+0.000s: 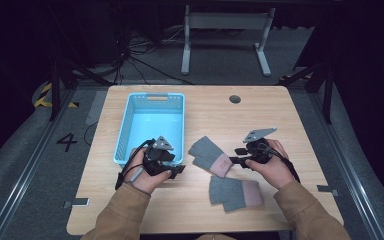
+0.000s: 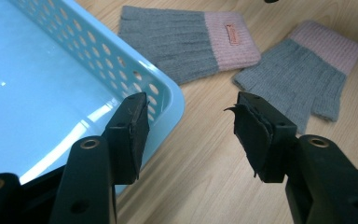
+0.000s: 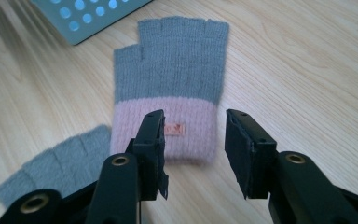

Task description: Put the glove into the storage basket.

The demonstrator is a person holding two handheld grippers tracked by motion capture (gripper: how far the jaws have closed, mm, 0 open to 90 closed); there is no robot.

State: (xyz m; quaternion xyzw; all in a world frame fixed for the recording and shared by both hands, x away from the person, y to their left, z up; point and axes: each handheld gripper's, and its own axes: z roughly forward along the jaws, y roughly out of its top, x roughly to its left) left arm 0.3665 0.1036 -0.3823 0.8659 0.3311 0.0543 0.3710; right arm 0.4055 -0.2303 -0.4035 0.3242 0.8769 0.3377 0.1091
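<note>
Two grey fingerless gloves with pink cuffs lie flat on the wooden table. One glove is in the middle, and the other glove lies nearer the front edge. An empty light-blue basket stands at the left. My left gripper is open, its jaws hanging over the basket's near right corner. My right gripper is open too, just above the pink cuff of the middle glove, with nothing between its jaws.
A round cable hole sits near the table's far edge. Beyond the table stand a white desk frame and loose cables on the floor. A painted "4" marks the floor at the left.
</note>
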